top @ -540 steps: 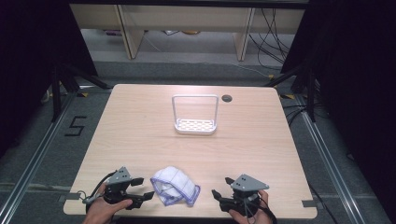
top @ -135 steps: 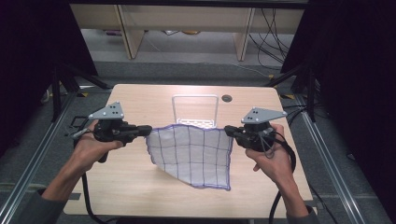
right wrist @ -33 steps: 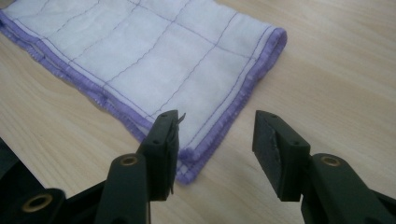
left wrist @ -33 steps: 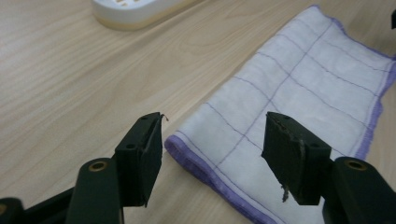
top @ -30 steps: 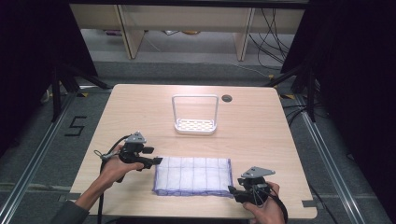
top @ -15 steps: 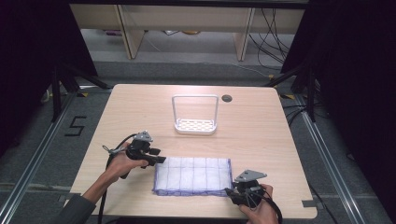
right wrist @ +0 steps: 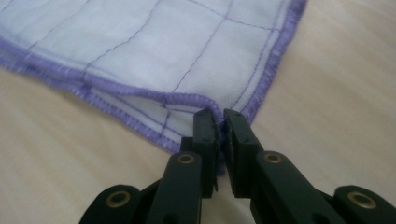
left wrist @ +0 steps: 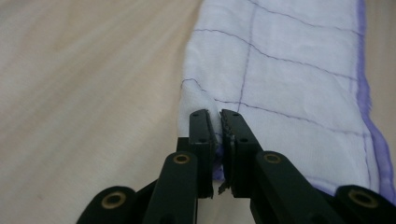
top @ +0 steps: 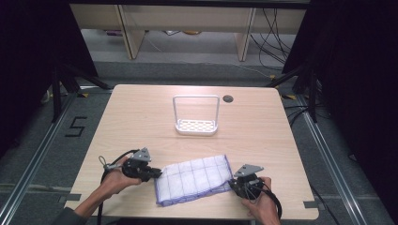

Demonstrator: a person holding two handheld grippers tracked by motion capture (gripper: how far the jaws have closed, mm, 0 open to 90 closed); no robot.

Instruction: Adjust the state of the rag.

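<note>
Pale wood, your desk (top: 141,122) carried a folded white cloth (top: 195,179) near its front edge. Your left claw (top: 157,173) had just been closing and pinched its left end; your right claw (top: 232,184), likewise closing, gripped its near right corner.

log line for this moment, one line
stage: fold grab | cloth: folded, flat on table | left gripper: just closed on near left corner | right gripper: just closed on near right corner | rack: untouched
</note>
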